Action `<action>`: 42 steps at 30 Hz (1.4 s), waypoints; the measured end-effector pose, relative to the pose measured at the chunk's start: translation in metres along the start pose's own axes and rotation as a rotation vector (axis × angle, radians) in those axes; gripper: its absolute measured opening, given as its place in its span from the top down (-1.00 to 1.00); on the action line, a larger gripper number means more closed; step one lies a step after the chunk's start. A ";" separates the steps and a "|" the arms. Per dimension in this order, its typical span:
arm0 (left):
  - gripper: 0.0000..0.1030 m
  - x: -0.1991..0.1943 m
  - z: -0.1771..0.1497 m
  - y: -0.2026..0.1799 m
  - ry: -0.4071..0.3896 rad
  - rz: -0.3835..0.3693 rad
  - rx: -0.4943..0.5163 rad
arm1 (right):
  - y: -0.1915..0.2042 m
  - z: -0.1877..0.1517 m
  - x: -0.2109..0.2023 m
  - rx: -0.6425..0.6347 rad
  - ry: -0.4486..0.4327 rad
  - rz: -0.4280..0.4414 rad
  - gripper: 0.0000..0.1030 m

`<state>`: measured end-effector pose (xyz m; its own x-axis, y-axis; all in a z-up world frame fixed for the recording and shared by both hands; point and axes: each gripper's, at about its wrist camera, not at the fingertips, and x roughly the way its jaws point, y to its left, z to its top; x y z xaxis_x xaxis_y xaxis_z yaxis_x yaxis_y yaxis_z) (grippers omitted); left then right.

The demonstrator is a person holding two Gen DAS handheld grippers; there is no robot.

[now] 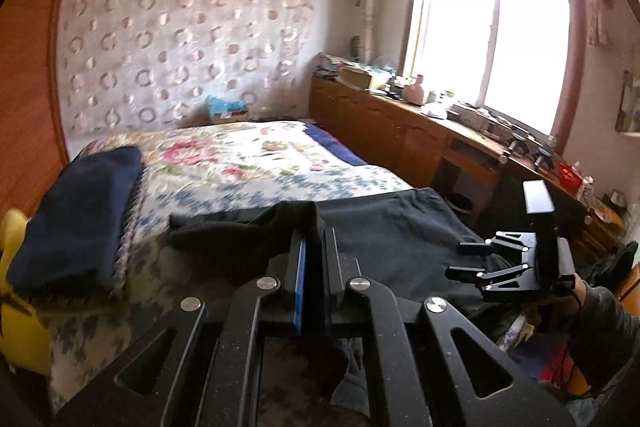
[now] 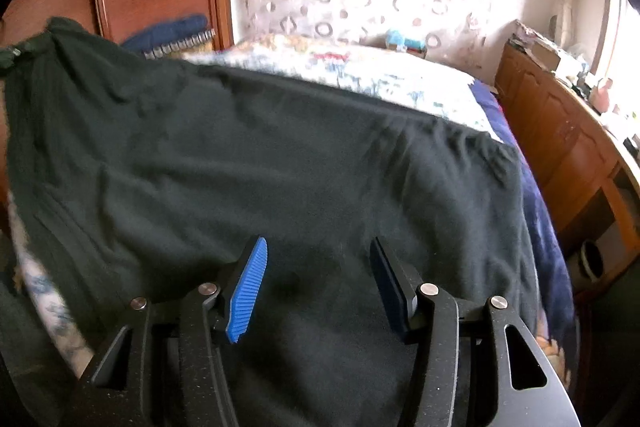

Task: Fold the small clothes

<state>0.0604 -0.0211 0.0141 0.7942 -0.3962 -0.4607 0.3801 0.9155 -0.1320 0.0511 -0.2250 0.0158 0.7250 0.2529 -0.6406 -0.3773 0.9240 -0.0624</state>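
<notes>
Dark knit fabric of the garment point(image 1: 400, 227) fills the near field of both wrist views. The left gripper point(image 1: 314, 267) is clenched on a raised fold of this garment; its fingers point(image 1: 299, 279) stand almost together, with cloth rising between them toward 12 o'clock and more cloth hanging below the linkage. The right gripper point(image 2: 318, 279) hovers over the flat middle of the garment with its fingers point(image 2: 248, 291) released and apart; nothing sits between them, and contact with the cloth cannot be confirmed.

The garment lies spread on the bed point(image 1: 248, 163), across the near end of the floral cover, with its far edge toward 12 o'clock and one corner lifted at 10 o'clock in the right wrist view.

Probable faults from this state:
- The pinched fold is thin. It could slip out of the left grip if the lift pulls against the weight of the spread cloth.
- With the right fingers not pressing down, the whole garment could drag along instead of creasing.
- The near edge hangs over the bed edge, so slack cloth could slide off.

Farther out, a folded navy blanket point(image 1: 76, 223) rests at 9 o'clock. Beyond the bed at 2 o'clock, a wooden table point(image 1: 380, 123) under the window point(image 1: 492, 39) carries assorted jars and boxes; their contents cannot be read. A dark bin point(image 1: 460, 205) stands beneath it, contents hidden.
</notes>
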 end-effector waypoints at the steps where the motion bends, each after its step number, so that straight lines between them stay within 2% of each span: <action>1: 0.86 0.002 0.003 -0.004 0.000 -0.009 0.009 | -0.001 0.001 -0.007 0.007 -0.016 0.004 -0.08; 8: 0.86 0.013 0.036 -0.047 -0.005 -0.110 0.103 | -0.005 0.002 -0.050 0.007 -0.099 -0.017 -0.08; 12: 0.86 0.018 0.043 -0.072 0.007 -0.150 0.157 | -0.010 -0.007 -0.060 0.010 -0.102 -0.031 -0.08; 16: 0.86 0.032 0.042 -0.083 0.049 -0.147 0.167 | -0.021 -0.016 -0.063 0.040 -0.089 -0.056 -0.08; 18: 0.74 0.038 0.037 -0.085 0.068 -0.146 0.181 | -0.025 -0.019 -0.066 0.049 -0.082 -0.045 -0.08; 20: 0.26 0.042 0.034 -0.088 0.079 -0.149 0.187 | -0.025 -0.019 -0.069 0.061 -0.085 -0.051 -0.08; 24: 0.02 0.046 0.025 -0.088 0.093 -0.150 0.174 | -0.029 -0.014 -0.071 0.067 -0.084 -0.053 -0.08; 26: -0.25 0.044 0.020 -0.082 0.097 -0.138 0.162 | -0.026 -0.014 -0.076 0.065 -0.087 -0.049 -0.08; 29: -0.48 0.042 0.011 -0.071 0.095 -0.099 0.158 | -0.025 -0.012 -0.071 0.055 -0.089 -0.021 -0.08; 34: -0.50 0.034 -0.010 -0.049 0.088 -0.053 0.112 | -0.007 -0.008 -0.060 0.019 -0.071 0.036 -0.08; 42: -0.50 0.036 -0.042 -0.018 0.136 0.011 0.044 | 0.021 -0.004 -0.034 -0.066 -0.015 0.139 -0.08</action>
<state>0.0626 -0.0488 -0.0366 0.7279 -0.3705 -0.5770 0.3949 0.9144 -0.0890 0.0165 -0.2153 0.0336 0.6714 0.3821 -0.6349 -0.5119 0.8587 -0.0245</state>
